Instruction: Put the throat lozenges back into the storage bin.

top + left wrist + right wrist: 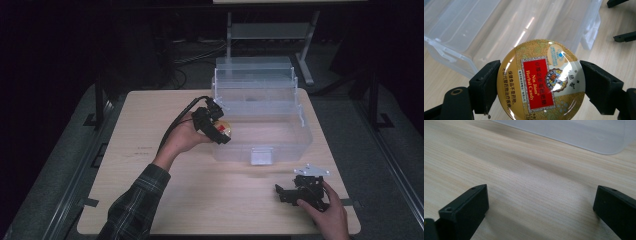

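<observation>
A round gold candy tin (pixel 540 80) with a red "Nin Jiom Herbal Candy" label sits clamped between the two black jaws of my left gripper (pixel 539 87). From above, the tin (pixel 225 129) and my left gripper (pixel 218 131) hang at the left wall of a clear plastic box (pixel 295 137) whose lid stands open. The same box (pixel 499 22) lies just beyond the tin in the left gripper view. My right gripper (pixel 281 192) rests low over the table near the front right corner, jaws wide apart with bare wood between them (pixel 541 207).
The pale wooden table (pixel 150 170) is ringed by dark floor. The box's front latch tab (pixel 261 155) faces the person. A metal stand (pixel 270 30) is behind the table. A corner of the clear box (pixel 579 135) shows ahead of my right gripper.
</observation>
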Tool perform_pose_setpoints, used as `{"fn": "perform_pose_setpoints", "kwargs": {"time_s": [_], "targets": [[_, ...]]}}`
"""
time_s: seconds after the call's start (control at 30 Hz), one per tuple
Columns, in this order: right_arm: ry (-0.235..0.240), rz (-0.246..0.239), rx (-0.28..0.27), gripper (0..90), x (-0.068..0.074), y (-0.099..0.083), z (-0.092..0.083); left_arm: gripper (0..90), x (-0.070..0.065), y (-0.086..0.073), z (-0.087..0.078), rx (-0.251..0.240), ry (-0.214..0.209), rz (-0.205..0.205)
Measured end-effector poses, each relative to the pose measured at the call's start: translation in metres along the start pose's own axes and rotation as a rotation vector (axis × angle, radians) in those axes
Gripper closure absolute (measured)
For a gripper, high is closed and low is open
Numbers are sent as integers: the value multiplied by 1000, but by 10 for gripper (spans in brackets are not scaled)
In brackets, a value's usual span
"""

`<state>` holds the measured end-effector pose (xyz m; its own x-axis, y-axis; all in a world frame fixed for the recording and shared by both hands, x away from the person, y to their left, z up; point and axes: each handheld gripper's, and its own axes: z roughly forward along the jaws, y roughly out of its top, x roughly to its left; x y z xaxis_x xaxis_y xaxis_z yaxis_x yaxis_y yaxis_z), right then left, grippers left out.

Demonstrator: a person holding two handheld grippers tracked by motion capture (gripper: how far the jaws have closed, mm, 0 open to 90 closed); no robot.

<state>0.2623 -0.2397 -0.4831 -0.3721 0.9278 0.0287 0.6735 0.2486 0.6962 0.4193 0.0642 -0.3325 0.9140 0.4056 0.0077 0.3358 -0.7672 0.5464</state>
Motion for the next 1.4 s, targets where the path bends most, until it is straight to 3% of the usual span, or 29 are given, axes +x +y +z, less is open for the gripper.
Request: {"fn": "perform_pose_setpoints", "kwargs": {"time_s": [0.43,0.83,1.13,1.4], "targets": [[-1,0,0,0,0,0,0,196,4,16,14,7,1,18],[-2,-1,0,0,0,0,0,191,6,17,21,16,-1,10],[-2,-1,0,0,0,0,0,170,8,17,18,9,3,7],[-2,-1,0,0,0,0,0,170,6,9,4,-6,8,-7]]}}
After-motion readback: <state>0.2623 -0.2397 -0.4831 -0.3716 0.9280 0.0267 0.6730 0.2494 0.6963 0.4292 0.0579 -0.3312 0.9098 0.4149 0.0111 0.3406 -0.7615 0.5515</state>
